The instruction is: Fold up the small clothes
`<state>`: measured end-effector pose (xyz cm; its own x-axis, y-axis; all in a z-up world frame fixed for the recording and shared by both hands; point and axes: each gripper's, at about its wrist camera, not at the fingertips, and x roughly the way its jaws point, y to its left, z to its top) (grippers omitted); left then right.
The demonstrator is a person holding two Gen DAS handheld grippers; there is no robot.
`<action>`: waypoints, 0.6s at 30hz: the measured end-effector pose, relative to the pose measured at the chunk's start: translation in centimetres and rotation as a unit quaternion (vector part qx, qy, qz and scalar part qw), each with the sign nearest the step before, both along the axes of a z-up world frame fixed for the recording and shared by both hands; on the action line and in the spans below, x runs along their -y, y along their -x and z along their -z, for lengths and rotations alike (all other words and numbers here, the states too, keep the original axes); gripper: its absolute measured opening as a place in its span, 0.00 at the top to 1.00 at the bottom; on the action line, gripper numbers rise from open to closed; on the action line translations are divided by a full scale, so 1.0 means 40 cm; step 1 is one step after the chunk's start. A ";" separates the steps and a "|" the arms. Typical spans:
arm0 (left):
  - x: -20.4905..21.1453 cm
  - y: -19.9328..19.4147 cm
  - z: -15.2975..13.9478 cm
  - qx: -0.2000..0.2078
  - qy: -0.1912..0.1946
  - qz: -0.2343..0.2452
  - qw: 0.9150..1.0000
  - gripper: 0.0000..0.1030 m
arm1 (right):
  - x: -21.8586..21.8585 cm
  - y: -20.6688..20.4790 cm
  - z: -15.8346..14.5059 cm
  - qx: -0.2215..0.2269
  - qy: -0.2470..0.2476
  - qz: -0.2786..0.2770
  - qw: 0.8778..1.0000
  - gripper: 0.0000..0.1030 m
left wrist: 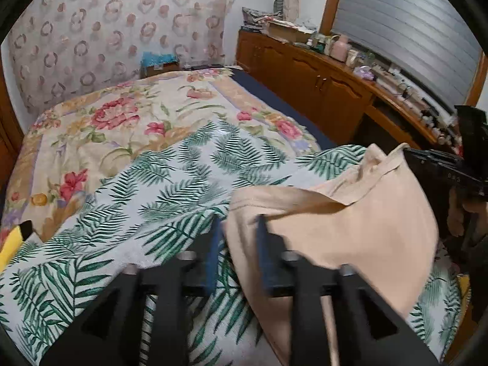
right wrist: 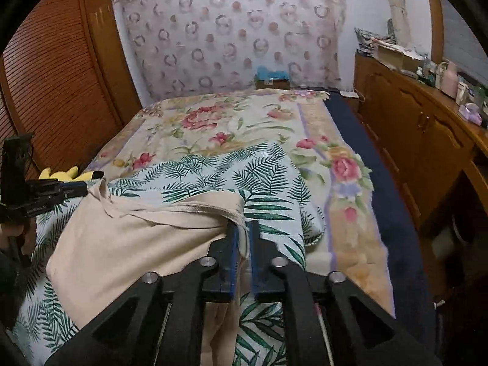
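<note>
A beige garment (left wrist: 350, 228) lies partly raised over a fern-print cloth (left wrist: 137, 201) on the bed. In the left wrist view my left gripper (left wrist: 238, 238) stands open. The garment's left edge runs between its blue pads, and a strip of fern print shows beside the left pad. My right gripper (left wrist: 427, 164) reaches in from the right at the garment's far corner. In the right wrist view my right gripper (right wrist: 244, 238) has its jaws narrowly parted, with a fold of the beige garment (right wrist: 137, 244) loose between them. My left gripper (right wrist: 76, 187) sits at the garment's other corner.
A floral bedspread (right wrist: 228, 128) covers the bed beyond the fern cloth. A wooden cabinet (right wrist: 427, 140) with cluttered items runs along the right, and a slatted wooden door (right wrist: 52, 85) stands on the left. A yellow soft toy (right wrist: 59, 173) lies at the bed's left edge.
</note>
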<state>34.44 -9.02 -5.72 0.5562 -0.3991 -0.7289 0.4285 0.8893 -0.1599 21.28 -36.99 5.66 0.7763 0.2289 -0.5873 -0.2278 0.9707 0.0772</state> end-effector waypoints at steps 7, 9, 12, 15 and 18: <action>0.005 0.034 0.017 -0.015 0.002 0.016 1.000 0.48 | -0.015 0.014 0.013 -0.008 -0.016 -0.015 1.000 0.26; 0.014 0.032 0.039 -0.027 -0.008 0.015 0.999 0.47 | -0.016 0.006 0.027 -0.021 -0.019 -0.024 0.999 0.25; 0.015 0.018 0.068 -0.047 -0.005 0.008 0.999 0.47 | -0.021 -0.023 0.053 -0.045 -0.024 -0.027 0.998 0.25; 0.016 0.018 0.069 -0.044 -0.003 0.004 0.999 0.47 | -0.013 -0.059 0.067 -0.069 -0.046 -0.026 0.996 0.25; 0.018 0.020 0.071 -0.049 0.002 0.006 0.999 0.47 | -0.012 -0.076 0.069 -0.076 -0.057 -0.031 0.995 0.25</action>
